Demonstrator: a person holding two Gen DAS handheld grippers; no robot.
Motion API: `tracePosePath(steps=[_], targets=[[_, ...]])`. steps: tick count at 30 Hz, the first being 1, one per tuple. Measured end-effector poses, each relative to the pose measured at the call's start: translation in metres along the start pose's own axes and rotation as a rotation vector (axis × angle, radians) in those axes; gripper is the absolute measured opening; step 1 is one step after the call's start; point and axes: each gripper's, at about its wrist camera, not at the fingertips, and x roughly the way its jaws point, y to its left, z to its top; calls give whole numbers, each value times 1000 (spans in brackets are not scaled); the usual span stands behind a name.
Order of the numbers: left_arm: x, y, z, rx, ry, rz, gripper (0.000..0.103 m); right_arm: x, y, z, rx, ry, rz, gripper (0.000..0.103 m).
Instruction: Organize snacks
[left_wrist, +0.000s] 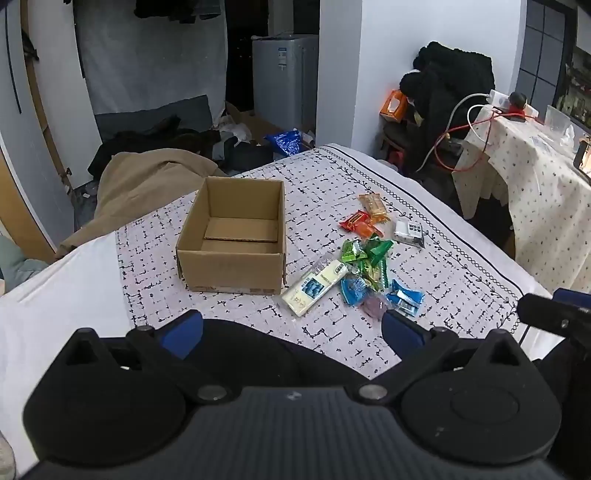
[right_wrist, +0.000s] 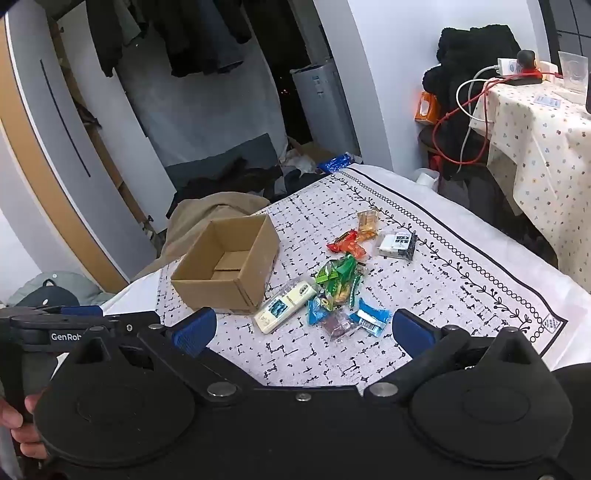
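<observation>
Nearby, crinkly foil snack packets beside square corrugated cardboard box.

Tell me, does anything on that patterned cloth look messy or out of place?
Yes. The snacks lie in a loose, overlapping heap on the cloth beside the cardboard box, which sits empty except for a loose cardboard sheet. Nothing looks spilled or torn. Both grippers are open, holding nothing.

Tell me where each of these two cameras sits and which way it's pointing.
Left wrist: on the left gripper, facing forward across the patterned cloth at the empty cardboard box; its open blue fingers show.
Right wrist: on the right gripper, aimed at the snack pile; open fingers and a hand show.
Shared: box, snacks, cloth.
</observation>
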Motion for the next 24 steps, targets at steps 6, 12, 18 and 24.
tracePosePath(steps=[6, 12, 18, 24], targets=[[-9, -1, -7, 0, -7, -4, 103, -10, 6, 4, -29, 2, 11, 103], [-12, -5, -7, -4, -3, -5, 103, -10, 8, -2, -32, 10, 13, 103], [-15, -6, -8, -6, -9, -3, 103, -11, 7, -3, -30, 8, 7, 103], [-18, -8, -4, -2, -14, -8, 103, -15, 5, -2, -26, 1, 5, 103]])
